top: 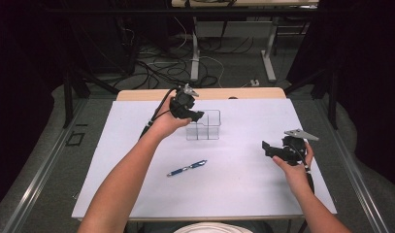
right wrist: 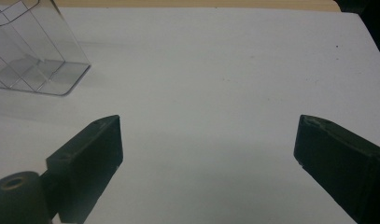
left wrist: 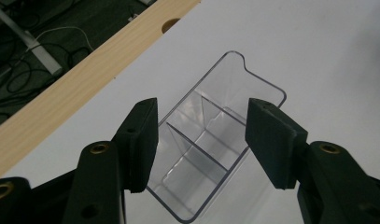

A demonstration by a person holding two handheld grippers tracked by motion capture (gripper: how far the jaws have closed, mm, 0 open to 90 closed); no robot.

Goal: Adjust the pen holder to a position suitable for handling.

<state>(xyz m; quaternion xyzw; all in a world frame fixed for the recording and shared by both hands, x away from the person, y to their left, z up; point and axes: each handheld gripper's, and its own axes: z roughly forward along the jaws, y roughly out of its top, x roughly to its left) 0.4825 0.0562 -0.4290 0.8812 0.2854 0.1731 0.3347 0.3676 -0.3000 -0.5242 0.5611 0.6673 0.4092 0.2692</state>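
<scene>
The bench [top: 137, 184] has a flat, matte white top with a strip of pale wood along its far edge, and in the left gripper view a round hole shows in that wooden strip. Beyond it lies a grey floor strewn with dark and white cables [top: 156, 65] around the metal legs of another desk, with black curtains at both sides. Toward the far middle of the white surface stands a clear plastic organizer [top: 203, 124], a rounded-corner box split by thin inner walls into compartments, glossy and see-through. The left gripper [top: 199, 115], black and blocky, hangs over the organizer's near-left corner with its jaws spread apart; in the left gripper view the two dark pads frame the box without touching it. A blue pen [top: 187, 168] lies flat near the middle of the bench, well apart from the organizer. The right gripper [top: 266, 147] is held above the right side, jaws wide open over bare surface.
</scene>
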